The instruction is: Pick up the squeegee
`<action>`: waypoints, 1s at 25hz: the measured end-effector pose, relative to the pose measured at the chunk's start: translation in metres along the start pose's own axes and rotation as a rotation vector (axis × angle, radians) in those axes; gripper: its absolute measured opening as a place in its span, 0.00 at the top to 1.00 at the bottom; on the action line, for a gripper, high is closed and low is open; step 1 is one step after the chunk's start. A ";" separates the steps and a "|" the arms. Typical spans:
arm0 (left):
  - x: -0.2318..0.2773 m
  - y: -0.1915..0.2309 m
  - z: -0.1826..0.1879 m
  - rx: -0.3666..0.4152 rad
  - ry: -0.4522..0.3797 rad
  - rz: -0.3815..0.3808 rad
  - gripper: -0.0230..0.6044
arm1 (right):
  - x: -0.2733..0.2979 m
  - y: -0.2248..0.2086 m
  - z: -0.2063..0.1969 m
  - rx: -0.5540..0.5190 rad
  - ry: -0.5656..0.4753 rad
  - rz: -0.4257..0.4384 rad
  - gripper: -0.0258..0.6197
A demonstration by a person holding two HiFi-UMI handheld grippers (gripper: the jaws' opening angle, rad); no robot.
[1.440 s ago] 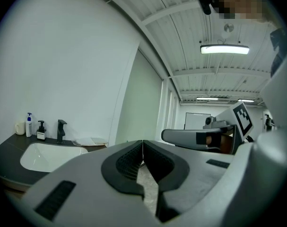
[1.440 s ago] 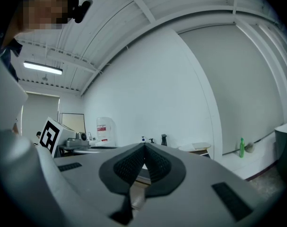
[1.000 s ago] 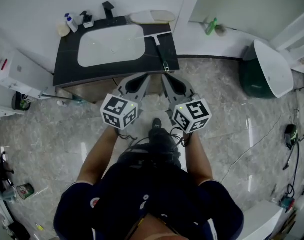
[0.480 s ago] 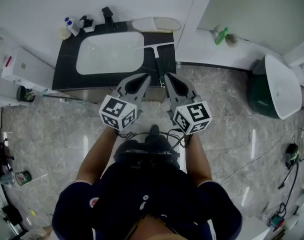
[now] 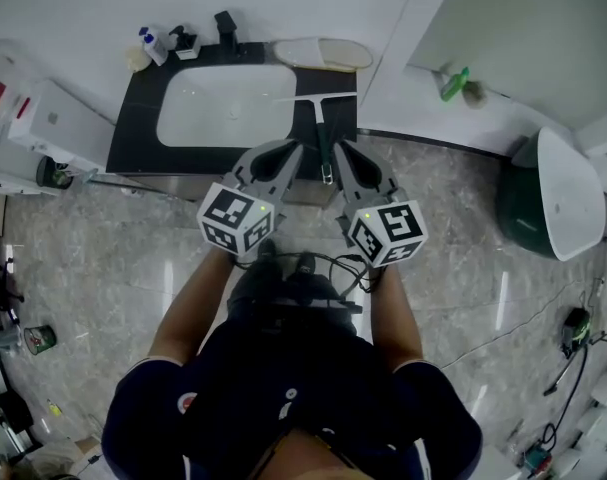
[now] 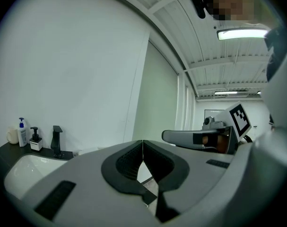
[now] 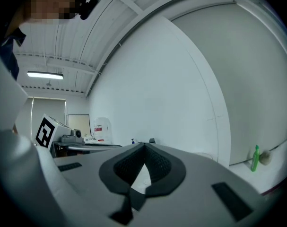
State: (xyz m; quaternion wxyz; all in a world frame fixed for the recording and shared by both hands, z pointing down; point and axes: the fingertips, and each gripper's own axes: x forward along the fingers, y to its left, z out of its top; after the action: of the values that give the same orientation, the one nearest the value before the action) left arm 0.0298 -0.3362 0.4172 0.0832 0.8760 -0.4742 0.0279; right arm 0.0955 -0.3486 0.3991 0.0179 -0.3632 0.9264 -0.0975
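Observation:
The squeegee (image 5: 321, 118) lies on the dark counter (image 5: 133, 133) right of the white basin (image 5: 228, 103). Its white blade sits across the far side and its dark handle runs back to the front edge. My left gripper (image 5: 292, 149) and right gripper (image 5: 337, 149) point level at the counter, their tips on either side of the handle's near end. Both are shut with nothing between the pads, as the left gripper view (image 6: 142, 143) and the right gripper view (image 7: 144, 148) show. Neither gripper view shows the squeegee.
Soap bottles (image 5: 153, 43), a black faucet (image 5: 225, 23) and a white oval dish (image 5: 323, 53) line the counter's back. A green bottle (image 5: 453, 83) stands on the ledge to the right. A green-and-white toilet (image 5: 548, 203) sits at the far right, a white unit (image 5: 53, 128) at the left.
Both grippers have moved forward toward the counter, still shut. Their tips now flank the squeegee handle's near end instead of stopping short of the counter's front edge.

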 end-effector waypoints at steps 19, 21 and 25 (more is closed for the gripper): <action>0.032 0.061 -0.031 -0.045 0.050 -0.012 0.94 | 0.064 -0.048 -0.037 -0.065 0.113 -0.133 0.95; 0.035 0.069 -0.036 -0.049 0.061 -0.003 0.94 | 0.077 -0.061 -0.056 -0.080 0.152 -0.154 0.95; 0.039 0.083 -0.052 -0.058 0.086 0.010 0.94 | 0.103 -0.088 -0.102 -0.085 0.248 -0.187 0.95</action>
State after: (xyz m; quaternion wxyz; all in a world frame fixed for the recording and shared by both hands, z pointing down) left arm -0.0162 -0.4040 0.4831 0.1289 0.8688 -0.4752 0.0522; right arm 0.0682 -0.4642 0.5202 -0.1211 -0.4335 0.8870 -0.1033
